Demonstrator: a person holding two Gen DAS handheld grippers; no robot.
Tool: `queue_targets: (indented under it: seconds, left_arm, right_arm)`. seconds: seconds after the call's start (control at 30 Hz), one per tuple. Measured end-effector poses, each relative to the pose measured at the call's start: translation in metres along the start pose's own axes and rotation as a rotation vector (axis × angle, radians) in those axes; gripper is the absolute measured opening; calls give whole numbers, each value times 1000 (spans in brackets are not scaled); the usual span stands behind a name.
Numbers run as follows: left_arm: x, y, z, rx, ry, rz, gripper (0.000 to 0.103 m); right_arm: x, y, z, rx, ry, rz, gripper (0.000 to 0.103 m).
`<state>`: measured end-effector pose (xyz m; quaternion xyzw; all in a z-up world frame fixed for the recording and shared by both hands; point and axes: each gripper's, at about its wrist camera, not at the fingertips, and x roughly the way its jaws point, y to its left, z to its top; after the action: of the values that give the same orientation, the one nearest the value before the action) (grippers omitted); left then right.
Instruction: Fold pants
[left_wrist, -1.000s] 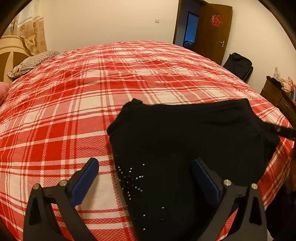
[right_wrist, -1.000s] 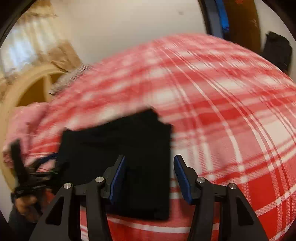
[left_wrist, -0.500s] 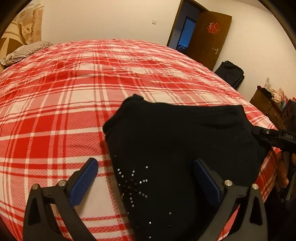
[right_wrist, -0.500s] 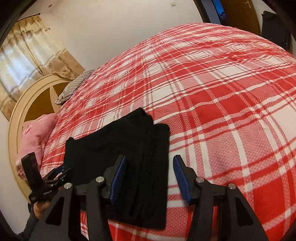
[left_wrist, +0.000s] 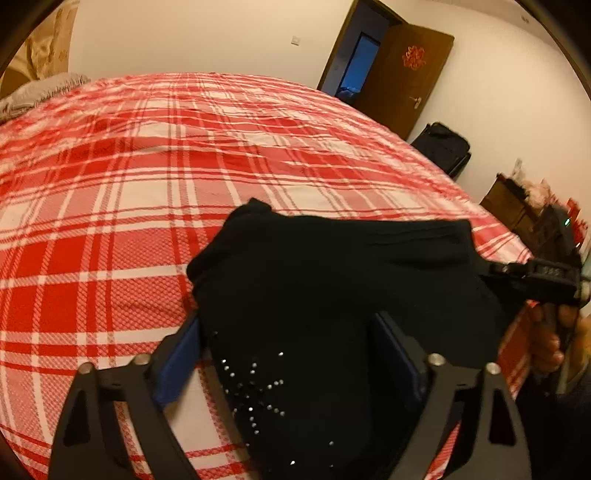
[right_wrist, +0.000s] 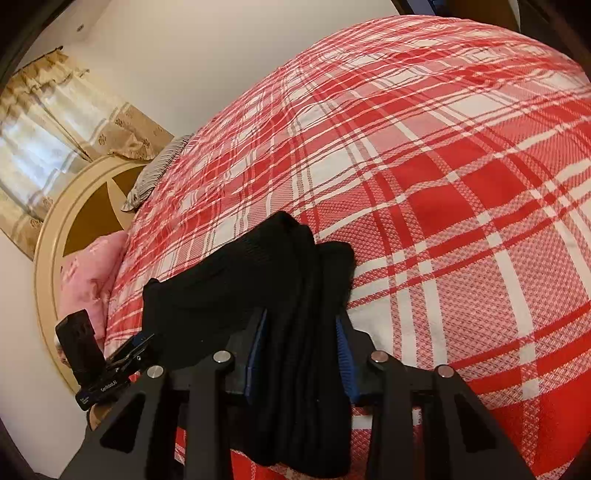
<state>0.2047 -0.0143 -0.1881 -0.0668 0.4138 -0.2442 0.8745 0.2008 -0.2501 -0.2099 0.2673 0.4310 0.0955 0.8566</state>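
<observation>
The black pants (left_wrist: 332, 280) lie folded into a thick stack near the front edge of the red plaid bed (left_wrist: 110, 229); small studs dot the near part. My left gripper (left_wrist: 288, 350) stands open astride the stack's near left corner, its left finger (left_wrist: 177, 362) touching the fabric's edge. In the right wrist view the pants (right_wrist: 236, 288) show as layered folds, and my right gripper (right_wrist: 301, 354) is shut on the folded right end, cloth filling the gap. The right gripper (left_wrist: 532, 277) also shows from the side in the left wrist view, and the left gripper (right_wrist: 125, 350) shows in the right wrist view.
A striped pillow (right_wrist: 155, 173) and a pink cushion (right_wrist: 88, 280) lie by the rounded headboard (right_wrist: 48, 280). A brown door (left_wrist: 402, 74) stands open at the far wall, with a black bag (left_wrist: 443, 147) and a wooden dresser (left_wrist: 513, 206) along the right wall.
Both grippers have moved in onto the pants. The left fingers have narrowed around the near left corner. The right fingers have closed on the folded right end.
</observation>
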Motion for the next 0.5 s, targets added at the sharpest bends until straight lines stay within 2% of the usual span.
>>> queue_targets:
  seconds: [0.1, 0.2, 0.27, 0.37, 0.5]
  left_arm:
    - [-3, 6, 0, -28, -9, -25, 78]
    - [-5, 9, -1, -47, -7, -56, 64]
    - [-6, 8, -2, -47, -2, -77, 44]
    - [-7, 5, -2, -45, 0, -100, 24]
    - [-10, 5, -2, -55, -8, -96, 19]
  right_arm:
    - [-1, 1, 0, 0, -3, 1, 35]
    - [-3, 3, -3, -6, -20, 9, 33]
    - [-5, 4, -5, -12, -29, 18, 31]
    - [-7, 4, -7, -1, -42, 41, 30]
    - [-11, 8, -9, -2, -61, 55, 28]
